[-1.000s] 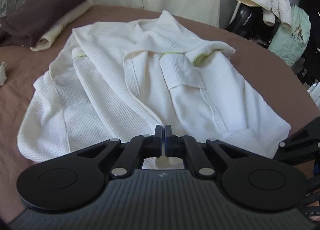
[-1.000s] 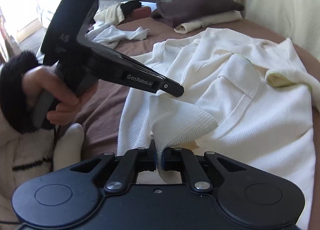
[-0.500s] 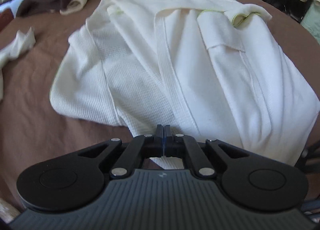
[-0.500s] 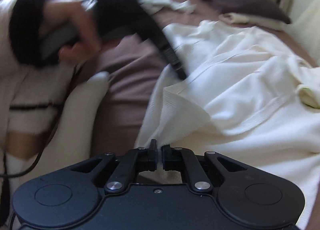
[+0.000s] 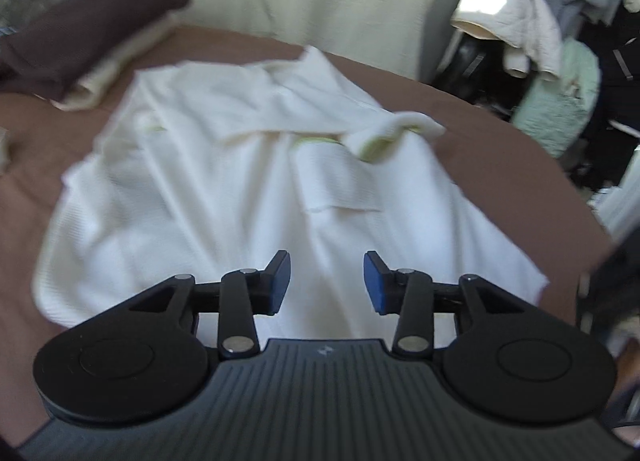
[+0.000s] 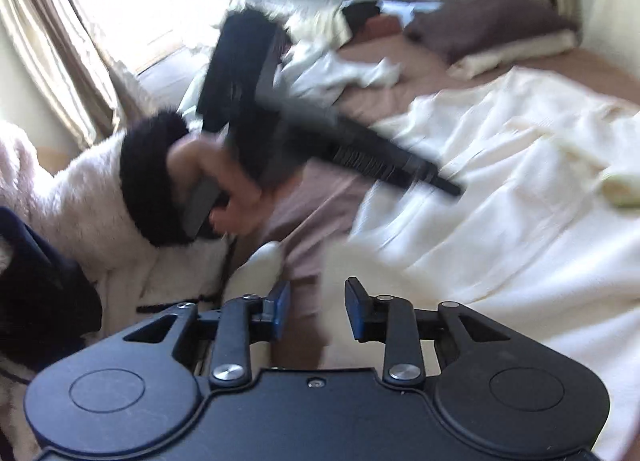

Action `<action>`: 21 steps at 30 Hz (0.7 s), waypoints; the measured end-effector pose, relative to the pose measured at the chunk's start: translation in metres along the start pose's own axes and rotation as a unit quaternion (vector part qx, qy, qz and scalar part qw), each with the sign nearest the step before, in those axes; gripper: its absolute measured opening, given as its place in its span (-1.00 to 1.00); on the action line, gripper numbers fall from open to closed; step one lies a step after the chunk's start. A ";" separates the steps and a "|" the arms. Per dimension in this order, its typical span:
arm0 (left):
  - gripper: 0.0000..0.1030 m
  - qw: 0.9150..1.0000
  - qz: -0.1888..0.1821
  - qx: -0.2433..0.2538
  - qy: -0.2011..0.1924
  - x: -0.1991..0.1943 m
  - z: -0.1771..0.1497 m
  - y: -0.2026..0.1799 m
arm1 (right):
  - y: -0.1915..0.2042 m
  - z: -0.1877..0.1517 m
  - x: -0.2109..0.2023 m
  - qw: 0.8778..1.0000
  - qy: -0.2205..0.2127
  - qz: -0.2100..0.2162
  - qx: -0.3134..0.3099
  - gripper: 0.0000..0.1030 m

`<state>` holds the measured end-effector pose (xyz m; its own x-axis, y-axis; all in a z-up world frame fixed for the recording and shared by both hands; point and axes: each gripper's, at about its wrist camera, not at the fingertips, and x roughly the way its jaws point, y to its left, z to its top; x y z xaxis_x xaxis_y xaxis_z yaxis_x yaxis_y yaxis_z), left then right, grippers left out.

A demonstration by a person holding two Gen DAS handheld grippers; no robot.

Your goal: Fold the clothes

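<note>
Both hand-held grippers are letting go: a second ago each one was pinching the robe's near edge, and now the left hand-held gripper (image 5: pixel 326 281) and the right hand-held gripper (image 6: pixel 317 311) are opening up with nothing between their blue pads. The robe (image 5: pixel 240 189) is lying flat on the brown bed (image 5: pixel 500 149), right in front of both grippers. Its bottom edge is sitting closer to the grippers than it was, so it looks like it is being pulled straight and smooth. I think the folding is only starting. The sides, the sleeves and the long body are all still waiting to be folded. The robe is creamy white and soft, with a bumpy waffle feel, a flat square pocket (image 5: pixel 340 181), and a thin green line on one cuff (image 5: pixel 380 141). It is looking floppy and a bit wrinkly. A hand (image 6: pixel 224 189) is holding the left gripper in the right view.
</note>
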<state>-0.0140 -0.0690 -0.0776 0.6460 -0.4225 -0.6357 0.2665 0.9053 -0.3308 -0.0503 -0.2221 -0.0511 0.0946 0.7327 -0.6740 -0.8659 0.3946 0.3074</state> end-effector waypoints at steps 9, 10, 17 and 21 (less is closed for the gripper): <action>0.75 0.994 -0.042 0.014 0.097 0.036 -0.020 -0.026 | -0.084 -0.040 -0.066 0.962 -0.037 -0.175 0.205 0.00; 0.75 0.994 -0.031 0.023 0.104 0.041 -0.022 -0.030 | -0.097 -0.046 -0.066 0.952 -0.033 -0.184 0.243 0.00; -0.71 0.992 0.041 0.074 0.098 0.038 -0.033 -0.050 | -0.123 -0.053 -0.041 0.937 -0.008 -0.191 0.291 -0.01; -0.98 0.992 0.081 0.032 0.091 0.023 -0.034 -0.038 | -0.121 -0.056 -0.033 0.937 0.023 -0.196 0.287 0.00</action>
<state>-0.0338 -0.1141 -0.1032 0.5460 -0.2669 -0.7941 0.2189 0.9604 -0.1723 0.0240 -0.3248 -0.1038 0.3180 0.4489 -0.8351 -0.3614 0.8717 0.3310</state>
